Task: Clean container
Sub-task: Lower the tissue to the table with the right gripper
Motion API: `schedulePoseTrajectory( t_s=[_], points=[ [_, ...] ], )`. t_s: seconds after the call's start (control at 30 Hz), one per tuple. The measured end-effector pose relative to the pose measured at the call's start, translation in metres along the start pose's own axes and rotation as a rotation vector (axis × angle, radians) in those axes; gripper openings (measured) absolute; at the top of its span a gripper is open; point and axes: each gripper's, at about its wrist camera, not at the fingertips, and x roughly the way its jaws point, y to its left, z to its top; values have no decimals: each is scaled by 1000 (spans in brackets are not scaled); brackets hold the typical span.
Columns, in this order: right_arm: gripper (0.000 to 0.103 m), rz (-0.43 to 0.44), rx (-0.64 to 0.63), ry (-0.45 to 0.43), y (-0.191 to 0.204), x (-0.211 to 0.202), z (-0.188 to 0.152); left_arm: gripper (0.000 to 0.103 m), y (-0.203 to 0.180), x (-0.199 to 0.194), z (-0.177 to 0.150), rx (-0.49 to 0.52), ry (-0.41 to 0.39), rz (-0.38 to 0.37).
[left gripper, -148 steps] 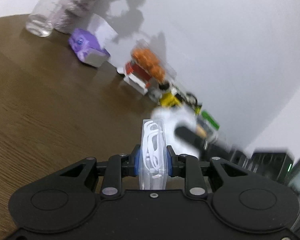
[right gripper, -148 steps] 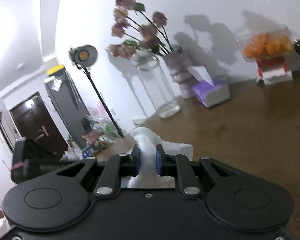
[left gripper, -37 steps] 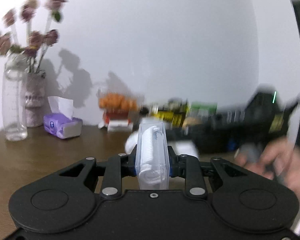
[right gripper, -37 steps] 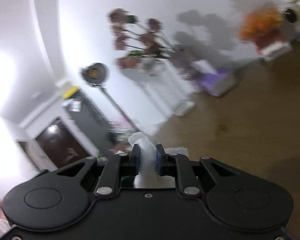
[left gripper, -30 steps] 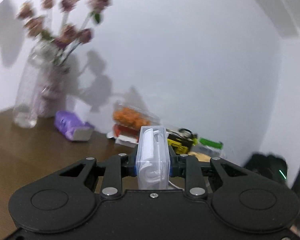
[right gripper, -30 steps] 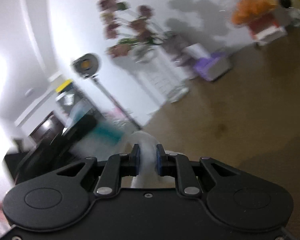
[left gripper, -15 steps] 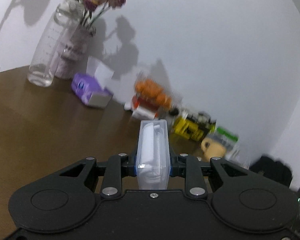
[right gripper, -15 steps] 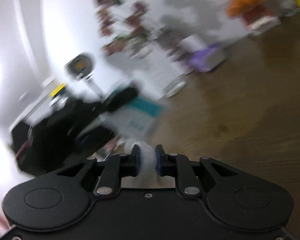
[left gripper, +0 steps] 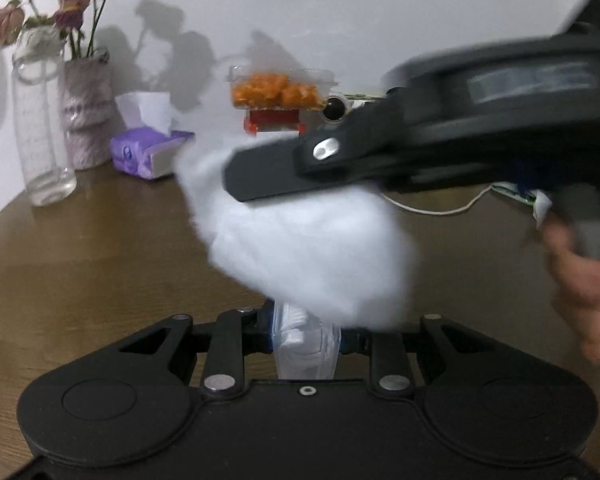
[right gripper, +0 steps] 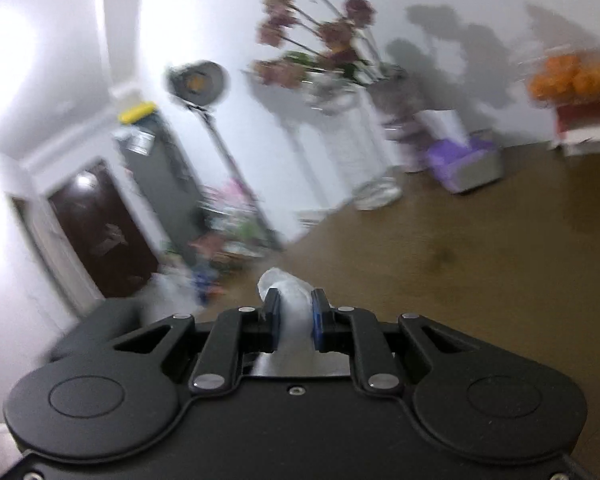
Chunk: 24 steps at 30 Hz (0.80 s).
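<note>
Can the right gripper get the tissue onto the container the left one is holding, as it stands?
Probably yes. The right gripper holds the white tissue, which hangs directly over the clear container clamped in the left gripper; nothing between them. Contact unclear through blur.

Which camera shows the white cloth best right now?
The left wrist view: the white cloth hangs spread and blurred from the right gripper, over the clear container. The right wrist view shows only a pinched fold.

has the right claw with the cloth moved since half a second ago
Yes. In the left view the right claw and its white cloth now sit in front of the orange fruit box, absent there before.
</note>
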Motion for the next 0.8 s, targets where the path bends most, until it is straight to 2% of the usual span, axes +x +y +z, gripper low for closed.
schedulePoseTrajectory(
  t_s=[0.1,0.17,0.23,0.33,0.4,0.47,0.53,0.6,0.67,0.8],
  points=[
    [16,-131,12,8,-15,0,1,26,5,-8,0,-7,-20,20],
    [16,-163,23,14,-23,-10,-5,25,18,-10,3,-50,-34,37],
    [16,-136,37,37,-26,-16,-16,25,30,-5,7,-96,-32,49],
    [15,-43,58,51,-17,-17,-30,25,36,5,13,-149,-22,42],
    [15,-91,42,12,-13,-16,-30,25,32,9,16,-148,-18,33],
    [14,-55,112,-55,-25,-19,-24,25,23,6,14,-130,-22,11],
    [14,-69,135,-109,-33,-21,-17,26,19,1,14,-116,-37,9],
    [14,-174,94,-114,-37,-17,-10,25,24,3,17,-125,-47,38],
    [14,-318,56,-74,-46,-11,-10,25,41,12,26,-170,-32,67],
    [14,-407,78,-45,-57,5,-8,25,69,51,50,-166,8,172]
  ],
)
